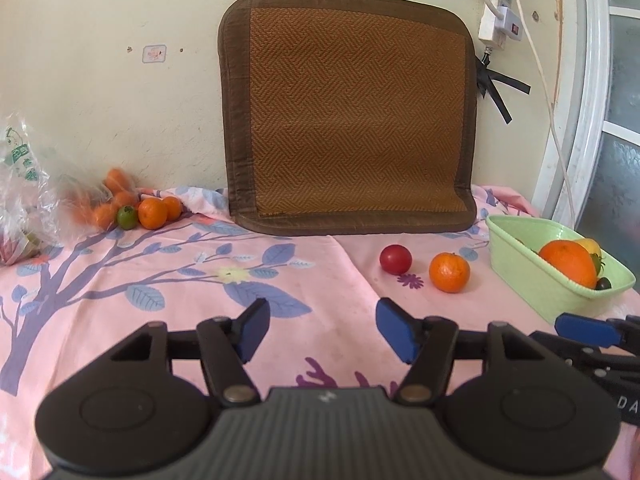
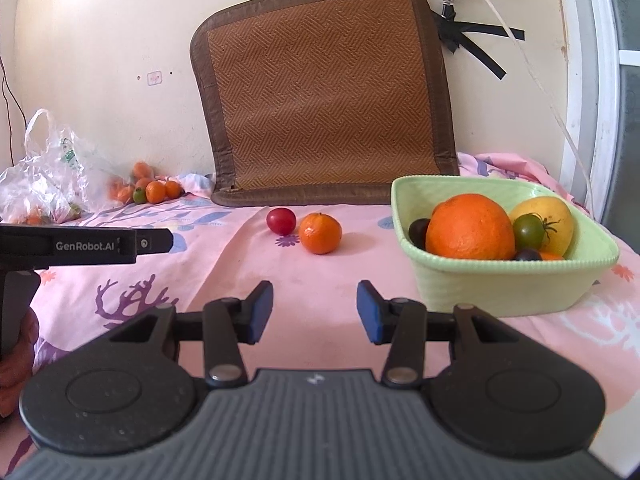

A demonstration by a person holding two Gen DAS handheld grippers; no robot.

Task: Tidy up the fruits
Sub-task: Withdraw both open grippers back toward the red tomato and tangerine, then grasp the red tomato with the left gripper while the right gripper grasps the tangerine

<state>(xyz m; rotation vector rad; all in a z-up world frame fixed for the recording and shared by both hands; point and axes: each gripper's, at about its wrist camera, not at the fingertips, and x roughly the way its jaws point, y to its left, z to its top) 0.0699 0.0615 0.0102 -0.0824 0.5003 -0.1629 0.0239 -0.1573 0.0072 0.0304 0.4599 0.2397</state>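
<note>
A red tomato (image 1: 395,259) and a small orange tangerine (image 1: 449,272) lie side by side on the pink floral cloth; they also show in the right wrist view, tomato (image 2: 281,221) and tangerine (image 2: 320,233). A light green bowl (image 2: 500,284) at the right holds a big orange (image 2: 470,228), a yellow fruit, a green tomato and dark small fruits; the bowl also shows in the left wrist view (image 1: 532,280). My left gripper (image 1: 320,330) is open and empty, well short of the tomato. My right gripper (image 2: 315,312) is open and empty, left of the bowl.
A heap of small tangerines with one green fruit (image 1: 138,208) lies at the far left by the wall, next to a clear plastic bag (image 2: 44,176). A brown woven mat (image 1: 352,116) leans on the wall. A power strip and cable (image 1: 500,20) hang at the upper right.
</note>
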